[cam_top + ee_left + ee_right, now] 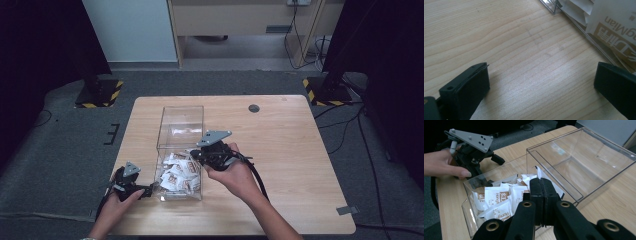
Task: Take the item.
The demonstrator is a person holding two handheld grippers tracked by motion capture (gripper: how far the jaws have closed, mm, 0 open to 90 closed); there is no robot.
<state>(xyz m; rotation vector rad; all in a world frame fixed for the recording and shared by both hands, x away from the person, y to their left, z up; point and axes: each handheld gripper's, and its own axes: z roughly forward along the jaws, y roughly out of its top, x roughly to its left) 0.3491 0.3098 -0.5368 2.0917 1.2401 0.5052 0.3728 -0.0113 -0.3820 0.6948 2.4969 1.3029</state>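
packets (177, 176) lie in the box's (181, 117) near half, on the table (280, 150).

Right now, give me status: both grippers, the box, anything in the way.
Left gripper open on the table, beside the clear box. Right gripper shut, empty, above the sachets. Nothing blocking.

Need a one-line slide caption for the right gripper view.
Right gripper, jaws shut, above white sachets in a clear box.

High view overhead, gripper views close, sharing clear box (180, 150)
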